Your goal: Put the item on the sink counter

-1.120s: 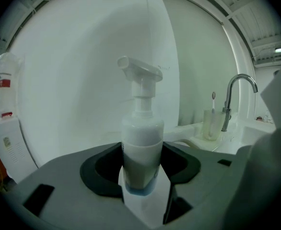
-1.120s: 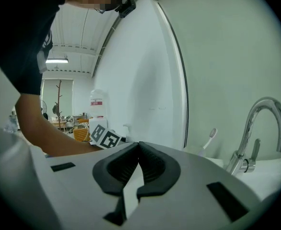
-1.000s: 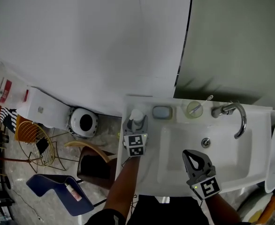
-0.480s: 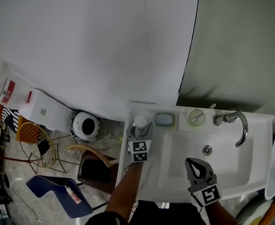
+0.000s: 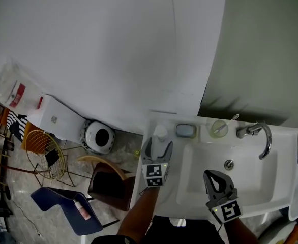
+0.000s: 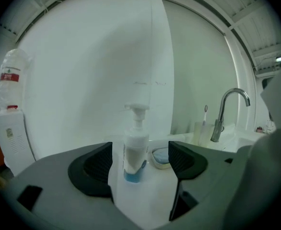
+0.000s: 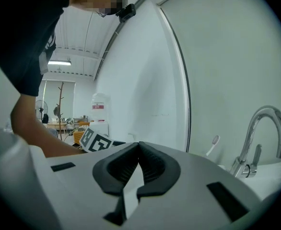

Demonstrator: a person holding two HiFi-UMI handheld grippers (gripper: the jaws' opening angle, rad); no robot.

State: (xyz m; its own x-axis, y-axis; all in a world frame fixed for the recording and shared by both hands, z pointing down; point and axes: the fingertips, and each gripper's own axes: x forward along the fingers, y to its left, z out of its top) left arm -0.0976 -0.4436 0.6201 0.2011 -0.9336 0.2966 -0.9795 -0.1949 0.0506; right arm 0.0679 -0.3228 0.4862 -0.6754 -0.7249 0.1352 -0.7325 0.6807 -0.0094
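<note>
The bottle stands upright on the counter at centre left of the head view, near the dish. The left gripper is opening, jaws wide around the bottle without pressing it. The right gripper, lower right, is closed and empty.

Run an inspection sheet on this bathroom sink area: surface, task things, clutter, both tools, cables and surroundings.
Surface: white sink counter with a basin and a faucet at the back.
Job's things: pump bottle stands upright on the counter's back left corner.
Clutter: soap dish and cup with a toothbrush along the back edge, between bottle and faucet.
Grippers: left tool jaws opening, bottle between them, pads off it; right tool shut, empty, over the basin's front.
Cables: nothing seen.
Surroundings: white wall behind; wire basket and other items on the floor to the left.
</note>
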